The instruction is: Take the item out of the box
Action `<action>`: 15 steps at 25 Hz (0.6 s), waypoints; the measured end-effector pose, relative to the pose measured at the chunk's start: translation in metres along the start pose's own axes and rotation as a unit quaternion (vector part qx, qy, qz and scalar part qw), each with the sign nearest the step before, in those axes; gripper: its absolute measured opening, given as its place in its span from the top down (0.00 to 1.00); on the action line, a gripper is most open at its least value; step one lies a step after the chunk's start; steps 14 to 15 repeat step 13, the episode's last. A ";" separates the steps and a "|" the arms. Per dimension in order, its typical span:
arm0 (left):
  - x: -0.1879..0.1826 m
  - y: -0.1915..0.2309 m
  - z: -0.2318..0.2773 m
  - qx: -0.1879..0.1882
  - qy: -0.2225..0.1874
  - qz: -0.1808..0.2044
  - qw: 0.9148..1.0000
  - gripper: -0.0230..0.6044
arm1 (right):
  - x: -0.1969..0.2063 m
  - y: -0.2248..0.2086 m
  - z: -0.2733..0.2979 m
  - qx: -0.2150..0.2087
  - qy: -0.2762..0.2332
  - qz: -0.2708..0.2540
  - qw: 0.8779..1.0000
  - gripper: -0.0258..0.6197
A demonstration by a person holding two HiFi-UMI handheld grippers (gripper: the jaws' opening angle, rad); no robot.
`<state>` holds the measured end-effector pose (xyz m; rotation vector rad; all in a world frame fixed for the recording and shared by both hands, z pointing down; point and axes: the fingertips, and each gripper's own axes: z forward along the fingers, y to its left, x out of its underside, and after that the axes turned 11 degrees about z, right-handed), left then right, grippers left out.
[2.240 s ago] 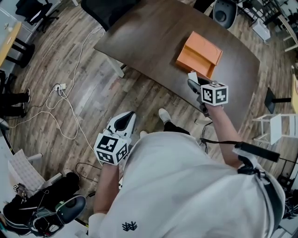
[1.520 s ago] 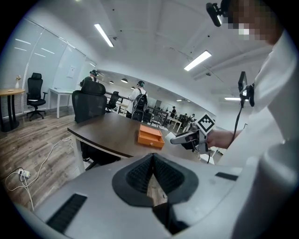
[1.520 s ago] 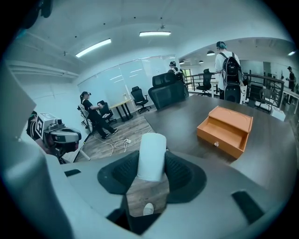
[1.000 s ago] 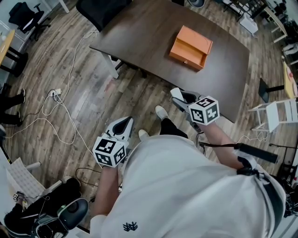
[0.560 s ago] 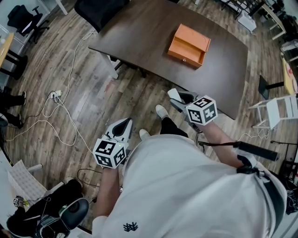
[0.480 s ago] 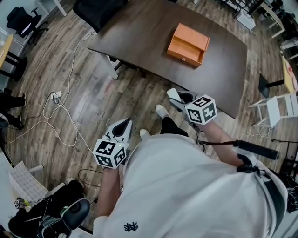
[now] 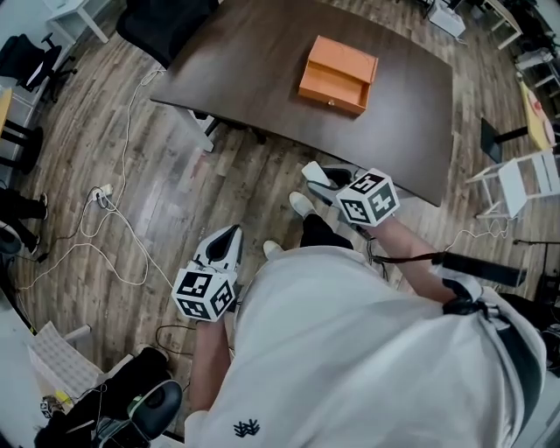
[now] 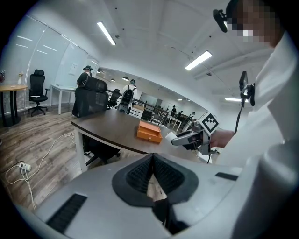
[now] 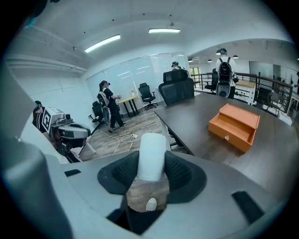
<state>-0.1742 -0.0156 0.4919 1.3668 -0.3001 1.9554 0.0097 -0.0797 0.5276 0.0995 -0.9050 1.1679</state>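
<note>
The orange box lies open on the dark table, its drawer-like tray showing nothing inside. My right gripper hovers off the table's near edge, over the wood floor, shut on a white cylindrical item; the item's end pokes out past the pads. My left gripper hangs low at the left by the person's side, its jaws closed together with nothing in them. In the left gripper view, the right gripper and the box are both ahead.
A black office chair stands at the table's far left corner. White cables trail over the floor on the left, and a white chair stands at the right. Several people stand further back in the room.
My right gripper has drawn back from the box's front to beyond the table's near edge, carrying the white item. The left gripper has stayed by the person's side.
</note>
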 end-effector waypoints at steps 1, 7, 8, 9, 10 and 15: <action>0.000 0.000 0.001 0.000 0.000 0.000 1.000 0.95 | 0.000 -0.001 0.000 0.000 0.001 0.000 1.000 0.70; -0.003 0.005 0.002 0.001 0.001 -0.001 1.000 0.95 | -0.002 -0.003 0.005 0.002 0.003 0.002 1.000 0.70; -0.004 0.006 0.002 0.001 0.002 -0.001 1.000 0.95 | -0.004 -0.003 0.006 0.003 0.004 0.002 1.000 0.70; -0.005 0.008 0.003 0.001 0.002 -0.002 1.000 0.95 | -0.006 -0.004 0.007 0.003 0.005 0.001 1.000 0.70; -0.005 0.009 0.005 0.001 0.003 -0.003 1.000 0.95 | -0.008 -0.005 0.007 0.003 0.005 0.000 1.000 0.70; -0.009 0.010 0.011 0.001 0.004 -0.007 1.000 0.95 | -0.014 -0.011 0.008 0.003 0.009 -0.001 1.000 0.70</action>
